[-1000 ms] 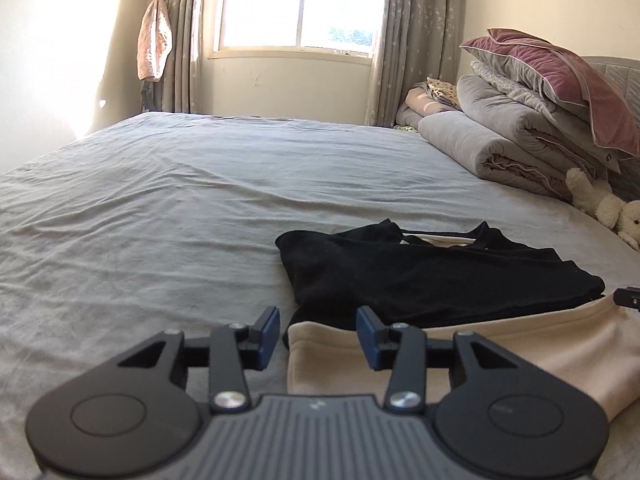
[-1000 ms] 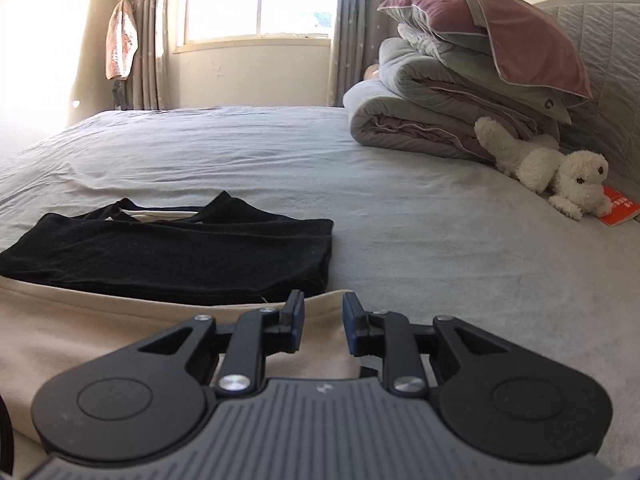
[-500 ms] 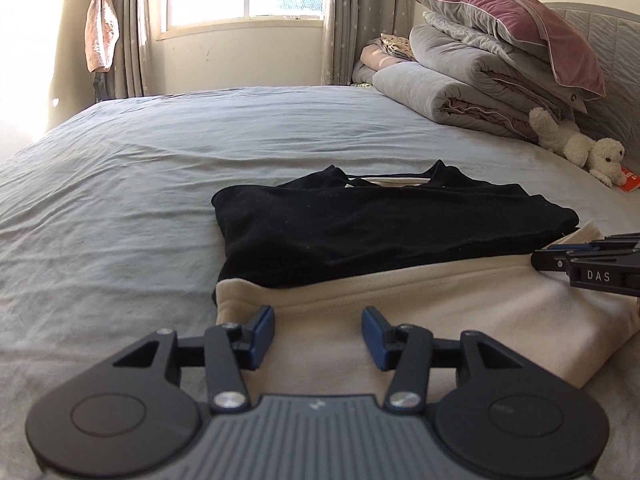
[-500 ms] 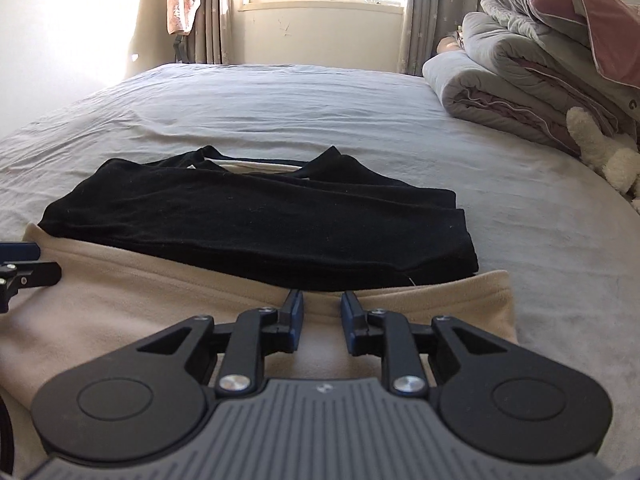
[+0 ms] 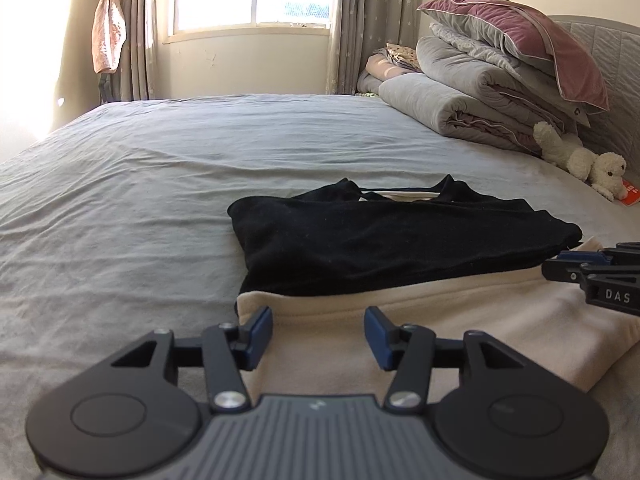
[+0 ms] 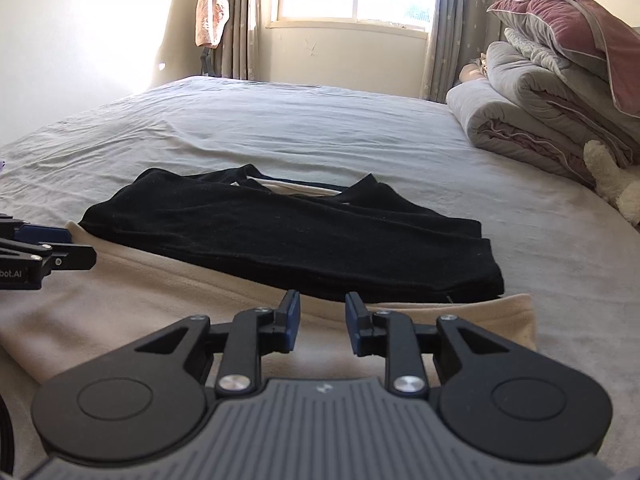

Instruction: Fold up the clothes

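A folded black garment (image 5: 392, 240) (image 6: 300, 236) lies on top of a flat beige garment (image 5: 500, 320) (image 6: 140, 292) on the bed. My left gripper (image 5: 318, 320) is open just above the beige garment's near left corner, nothing pinched. My right gripper (image 6: 322, 304) hovers over the beige garment's near edge, left of its right corner. Its jaws are opening, with only a narrow gap and no cloth between the pads. Each gripper shows at the edge of the other's view: the right gripper (image 5: 592, 268), the left gripper (image 6: 52, 248).
The grey bedsheet (image 5: 160, 184) stretches wide to the left and behind the clothes. Folded duvets with a pink pillow (image 5: 480, 100) are stacked at the headboard on the right, a white plush toy (image 5: 580, 160) beside them. A pink bag (image 5: 108, 36) hangs by the window curtain.
The right gripper slid left along the beige garment's near edge, away from its right corner, and its jaws parted a little. The left gripper's jaws widened, and its view swung right.
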`<state>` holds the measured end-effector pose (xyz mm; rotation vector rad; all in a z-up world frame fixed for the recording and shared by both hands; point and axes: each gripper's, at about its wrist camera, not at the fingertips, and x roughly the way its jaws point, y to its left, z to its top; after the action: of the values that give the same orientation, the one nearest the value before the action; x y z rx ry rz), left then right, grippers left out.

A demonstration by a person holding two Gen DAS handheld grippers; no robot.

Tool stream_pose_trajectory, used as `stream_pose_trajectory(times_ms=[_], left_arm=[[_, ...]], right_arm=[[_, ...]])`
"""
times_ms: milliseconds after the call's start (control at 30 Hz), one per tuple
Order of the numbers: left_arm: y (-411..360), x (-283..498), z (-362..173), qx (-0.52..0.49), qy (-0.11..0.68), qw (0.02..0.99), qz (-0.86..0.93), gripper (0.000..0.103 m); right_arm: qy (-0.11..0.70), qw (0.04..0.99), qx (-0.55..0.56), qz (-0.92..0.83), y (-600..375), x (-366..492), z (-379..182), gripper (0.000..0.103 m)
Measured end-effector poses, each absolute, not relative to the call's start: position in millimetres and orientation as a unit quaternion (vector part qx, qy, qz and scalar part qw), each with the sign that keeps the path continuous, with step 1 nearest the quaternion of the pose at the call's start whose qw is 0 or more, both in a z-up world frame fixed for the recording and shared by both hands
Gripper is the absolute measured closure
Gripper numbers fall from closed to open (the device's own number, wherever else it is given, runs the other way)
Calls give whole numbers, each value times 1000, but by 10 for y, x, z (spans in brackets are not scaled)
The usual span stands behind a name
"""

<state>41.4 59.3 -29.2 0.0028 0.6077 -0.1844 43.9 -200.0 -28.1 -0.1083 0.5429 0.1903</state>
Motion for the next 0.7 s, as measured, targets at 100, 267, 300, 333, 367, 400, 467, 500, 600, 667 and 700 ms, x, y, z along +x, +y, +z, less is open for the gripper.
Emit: stream_pose_trajectory(times_ms=[100, 267, 300, 333, 367, 400, 467, 500, 600, 667, 700], left_arm=[[627, 420, -353, 2, 302, 949, -93, 51], [574, 400, -365, 25, 297, 950, -90, 51], [582, 393, -339, 18, 294, 952, -87, 51], [594, 371, -301, 7, 286, 954, -84, 52], [606, 337, -256, -2, 274, 958, -82, 52], [609, 316, -219, -3, 265, 961, -80, 51], [621, 332, -214, 5, 268, 960, -75, 50], [634, 361, -241, 7, 279, 958, -71, 50], [726, 463, -392, -12, 321, 945, -64, 49], [780, 465, -345, -30, 323, 943, -69, 49], [806, 465, -311, -37, 325, 942, -71, 48]], right_arm=[[279, 958, -39, 58, -2262, 475, -321, 75], [298, 954, -17, 36, -2588, 518, -433, 73], [295, 955, -15, 31, -2592, 502, -392, 71], [290, 957, -15, 24, -2585, 483, -341, 67], [280, 959, -15, 24, -2583, 454, -296, 66], [277, 960, -14, 24, -2591, 443, -279, 65], [276, 961, -11, 23, -2612, 434, -262, 64], [281, 960, -11, 18, -2645, 446, -288, 64], [307, 952, -6, 9, -2751, 511, -420, 63], [308, 951, -5, 8, -2770, 507, -399, 59], [307, 951, -2, 10, -2782, 499, -364, 58]])
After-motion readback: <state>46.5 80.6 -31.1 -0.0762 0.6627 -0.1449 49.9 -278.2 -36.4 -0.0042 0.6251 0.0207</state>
